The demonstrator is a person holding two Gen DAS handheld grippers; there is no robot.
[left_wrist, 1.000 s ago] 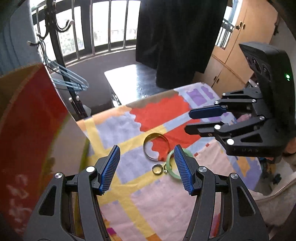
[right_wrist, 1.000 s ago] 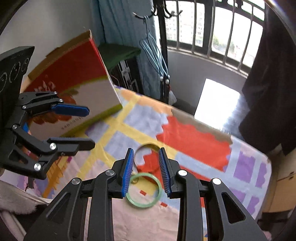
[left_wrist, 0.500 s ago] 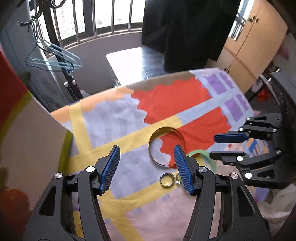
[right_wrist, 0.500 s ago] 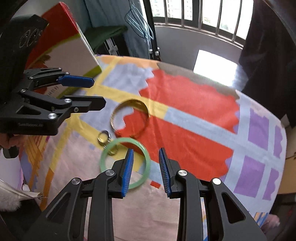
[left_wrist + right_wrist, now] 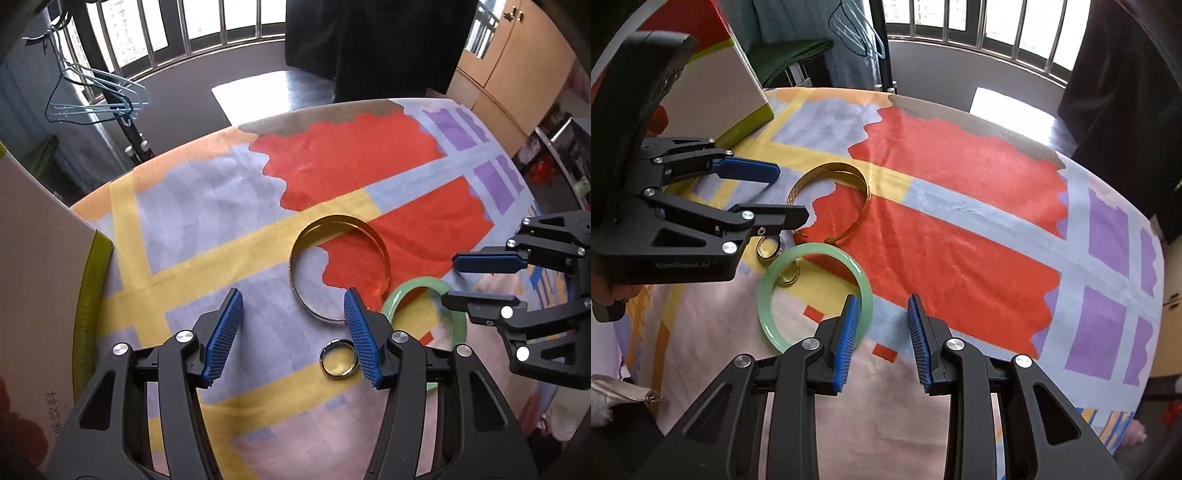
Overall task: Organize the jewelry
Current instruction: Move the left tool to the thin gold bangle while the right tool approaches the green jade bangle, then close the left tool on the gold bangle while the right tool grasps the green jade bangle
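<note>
Patchwork cloth (image 5: 207, 206) by a barred window. Left gripper (image 5: 293, 334) hangs jaws wide, empty; right gripper (image 5: 882, 341) gapes too. Between them, loose: gold bangle (image 5: 382, 251), green bangle (image 5: 768, 280), small ring (image 5: 339, 359). Nothing gathered yet, by my judgement; the box (image 5: 735, 92) waits.

Both grippers, the left gripper (image 5: 291, 336) and the right gripper (image 5: 881, 334), are matte black plastic frames with silver screws, ribbed blue pads (image 5: 223, 339) lining the jaws, and faint grey lettering at left frame.
</note>
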